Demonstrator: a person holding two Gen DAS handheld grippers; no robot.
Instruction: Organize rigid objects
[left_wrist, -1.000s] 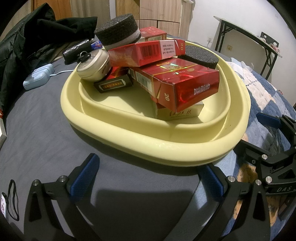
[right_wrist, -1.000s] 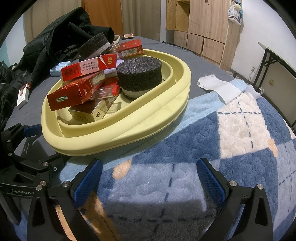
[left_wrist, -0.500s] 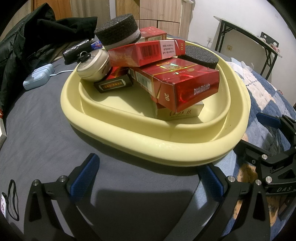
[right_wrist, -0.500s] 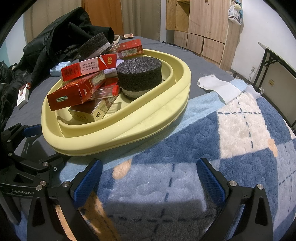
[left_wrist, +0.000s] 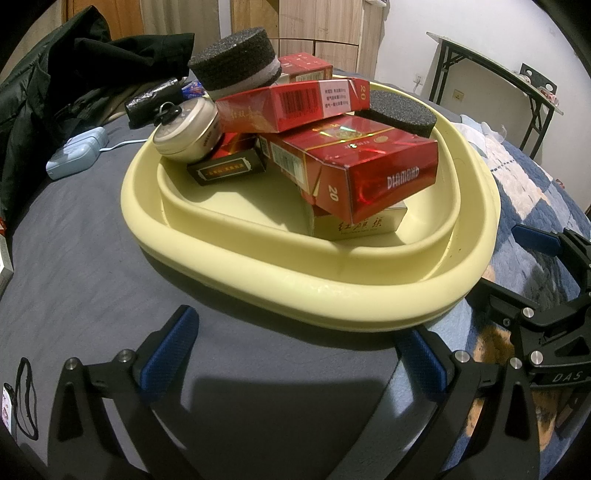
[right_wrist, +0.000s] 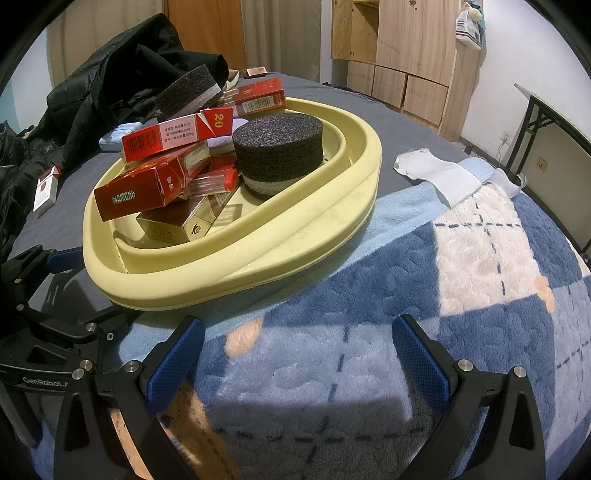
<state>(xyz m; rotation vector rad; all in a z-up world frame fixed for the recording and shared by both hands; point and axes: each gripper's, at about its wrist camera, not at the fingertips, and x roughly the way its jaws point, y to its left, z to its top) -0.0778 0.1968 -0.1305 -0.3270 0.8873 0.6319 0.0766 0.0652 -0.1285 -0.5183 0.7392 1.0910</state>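
"DIAMOND", "20" on red carton (left_wrist: 373, 173) — basin (left_wrist: 332, 291), perhaps plastic

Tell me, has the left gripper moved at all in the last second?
No. In the left wrist view the left gripper sits at the same spot against the yellow tray rim, jaws open and empty.

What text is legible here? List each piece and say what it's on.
"DIAMOND", "20": big red box.
"20": top red box.
"DAS": right tongs, seen from the left camera.
"GenRobot": left tongs, seen from the right camera.
Chinese print on the boxes and the cream box: too small to read.
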